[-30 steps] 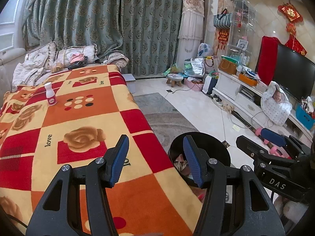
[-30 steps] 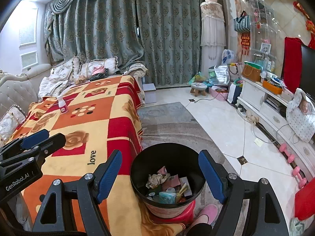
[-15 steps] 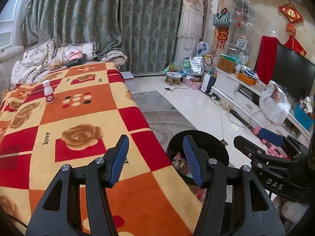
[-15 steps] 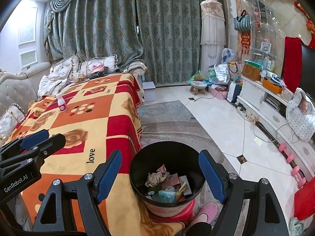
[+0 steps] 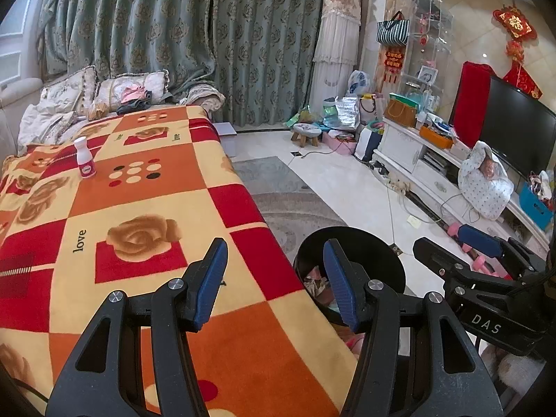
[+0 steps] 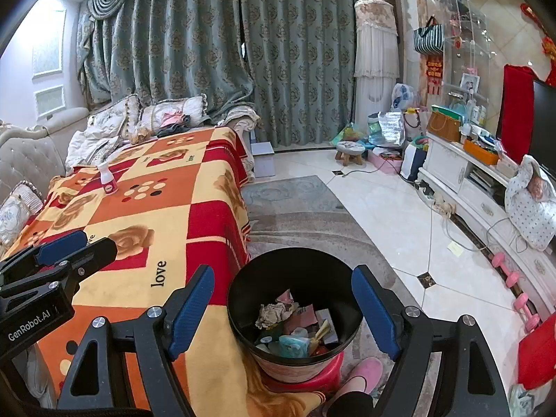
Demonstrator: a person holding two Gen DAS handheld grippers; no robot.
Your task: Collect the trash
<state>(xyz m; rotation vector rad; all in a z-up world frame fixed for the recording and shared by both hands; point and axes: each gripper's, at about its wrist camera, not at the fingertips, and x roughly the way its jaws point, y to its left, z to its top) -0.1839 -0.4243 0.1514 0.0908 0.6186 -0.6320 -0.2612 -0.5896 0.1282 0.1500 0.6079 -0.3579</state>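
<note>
A checked rose blanket covers the surface. One small white bottle is left standing far off; both the left gripper and right gripper are held apart, empty, beside the black trash bin, probably awaiting another pickup.

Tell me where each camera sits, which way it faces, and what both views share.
Left wrist: rides on the left tongs, angled down over the patterned blanket; its own open tongs and the right tongs at right show.
Right wrist: rides on the right tongs, angled down over the trash bin; the left tongs and a pink slipper show.
Shared: blanket, white bottle, bin, curtains, TV cabinet.
</note>
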